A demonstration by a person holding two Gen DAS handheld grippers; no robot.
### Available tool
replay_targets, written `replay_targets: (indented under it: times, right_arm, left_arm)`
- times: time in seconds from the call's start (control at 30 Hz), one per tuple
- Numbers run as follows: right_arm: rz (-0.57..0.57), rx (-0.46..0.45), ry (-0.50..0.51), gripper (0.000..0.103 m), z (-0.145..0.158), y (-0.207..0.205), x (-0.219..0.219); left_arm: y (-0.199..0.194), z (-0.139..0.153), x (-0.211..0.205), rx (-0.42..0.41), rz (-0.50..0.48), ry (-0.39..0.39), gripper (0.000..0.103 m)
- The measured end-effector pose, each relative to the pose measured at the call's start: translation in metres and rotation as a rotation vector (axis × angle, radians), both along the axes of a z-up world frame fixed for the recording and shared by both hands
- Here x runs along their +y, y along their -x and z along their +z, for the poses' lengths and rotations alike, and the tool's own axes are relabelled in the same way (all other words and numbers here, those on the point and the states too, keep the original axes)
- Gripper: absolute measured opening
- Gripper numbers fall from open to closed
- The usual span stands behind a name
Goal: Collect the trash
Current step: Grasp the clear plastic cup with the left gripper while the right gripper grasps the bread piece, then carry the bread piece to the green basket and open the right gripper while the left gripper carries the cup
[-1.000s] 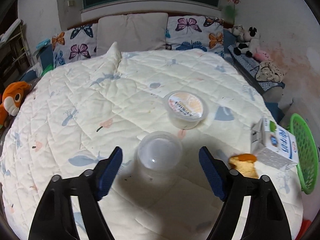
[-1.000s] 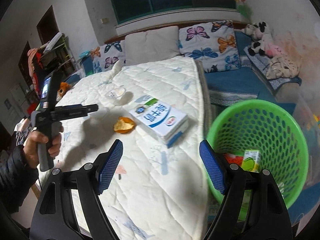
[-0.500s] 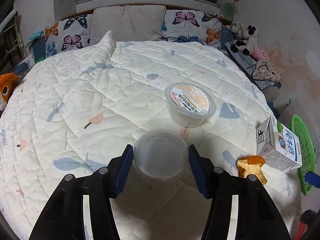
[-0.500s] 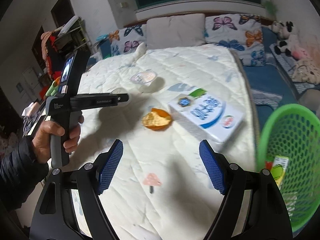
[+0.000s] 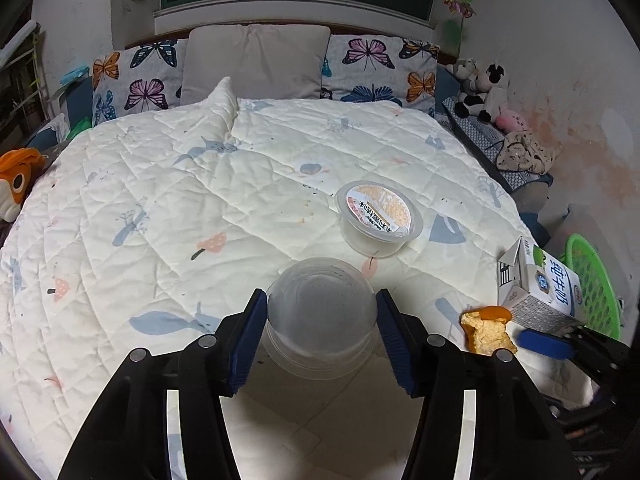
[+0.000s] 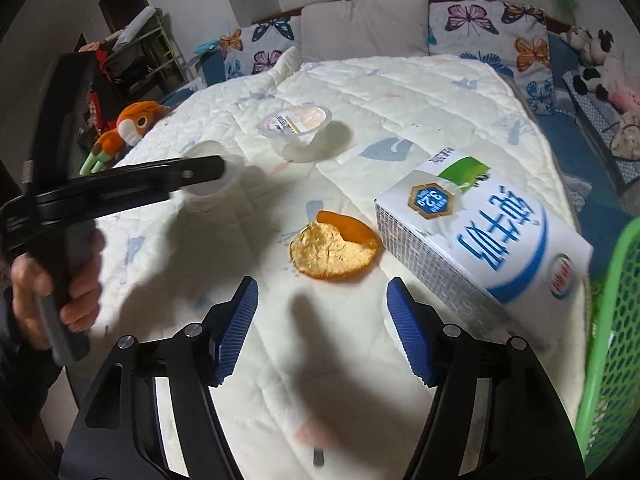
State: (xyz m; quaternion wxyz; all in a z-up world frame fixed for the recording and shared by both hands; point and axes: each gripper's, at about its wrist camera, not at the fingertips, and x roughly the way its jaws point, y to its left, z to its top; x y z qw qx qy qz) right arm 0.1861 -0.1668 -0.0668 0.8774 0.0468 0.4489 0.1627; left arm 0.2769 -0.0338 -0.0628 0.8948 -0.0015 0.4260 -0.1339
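A clear plastic cup [image 5: 320, 332] stands on the white quilt [image 5: 160, 200], and my left gripper [image 5: 320, 298] is shut on it, blue pads pressing both sides. The right wrist view shows that cup [image 6: 208, 194] partly behind the left gripper's finger [image 6: 192, 174]. An orange peel [image 6: 334, 250] lies just ahead of my right gripper [image 6: 322, 292]. That gripper's jaws are closing with nothing between them. Beside the peel lies a white and blue milk carton [image 6: 480, 232]. A sealed plastic cup with a printed lid [image 6: 296, 124] sits farther back.
A green mesh basket [image 6: 612, 340] stands off the bed's right edge, with some trash inside. Butterfly pillows [image 5: 380, 68] line the headboard. Plush toys [image 5: 480, 88] sit at the right, and an orange one [image 6: 128, 128] lies at the left. A hand [image 6: 60, 280] holds the left gripper.
My left jaws closed onto the clear cup. The right gripper swung left and down from the basket to the orange peel, and its jaws narrowed.
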Motion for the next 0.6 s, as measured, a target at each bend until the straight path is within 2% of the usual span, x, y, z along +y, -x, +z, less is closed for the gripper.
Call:
replay_targets:
  times: [0.27,0.43,0.6]
  right_arm:
    - [-0.025,0.001,0.024,0.063,-0.006,-0.016,0.009]
    - [-0.035,-0.016,0.079,0.051,-0.007,-0.017,0.015]
    - [-0.037,-0.020,0.045,0.045,-0.004,-0.013,0.009]
  left_arm:
    - [0.004,0.003,0.005,-0.008,0.001,0.007,0.054]
    - [0.007,0.005,0.005,-0.012,-0.002,0.010,0.054]
    - [0.011,0.010,0.003,-0.021,-0.009,0.014,0.054]
